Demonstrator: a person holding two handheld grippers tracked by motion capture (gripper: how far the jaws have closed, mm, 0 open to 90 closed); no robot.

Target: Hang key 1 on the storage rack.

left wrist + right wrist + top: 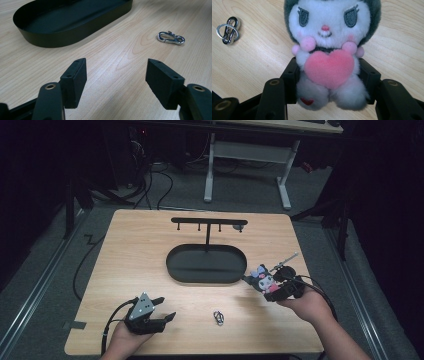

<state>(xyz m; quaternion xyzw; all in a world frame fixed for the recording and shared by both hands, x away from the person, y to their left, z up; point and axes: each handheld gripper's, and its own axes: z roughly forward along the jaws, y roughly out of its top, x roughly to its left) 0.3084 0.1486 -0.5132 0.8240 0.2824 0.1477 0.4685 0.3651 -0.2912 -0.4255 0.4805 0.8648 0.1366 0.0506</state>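
The right gripper [274, 287] is clamping a small plush doll with a white face, dark grey hood and pink felt heart [329, 50], its 2 jaws pressing into the soft body just below the heart, 1 on each flank. That low, sideways hold is leaving the head and the metal chain at its top free — in the high view the chain is sticking out past the gripper toward the far right, which looks deliberate if the doll is meant to hang by it. The toy is sitting clear of the light wooden table [135, 250], held above it.

Just beyond this gripper and to its left, the black oval metal tray with a T-shaped hanging rack rising from it [207, 262] is waiting; its pegs seem the likely goal, though that is a judgement.

The left gripper [116, 82] is resting near the table's near edge, jaws standing apart with nothing between them. Ahead of it and to its right, a small silver snap clip [171, 38] is lying on the wood — within easy reach.
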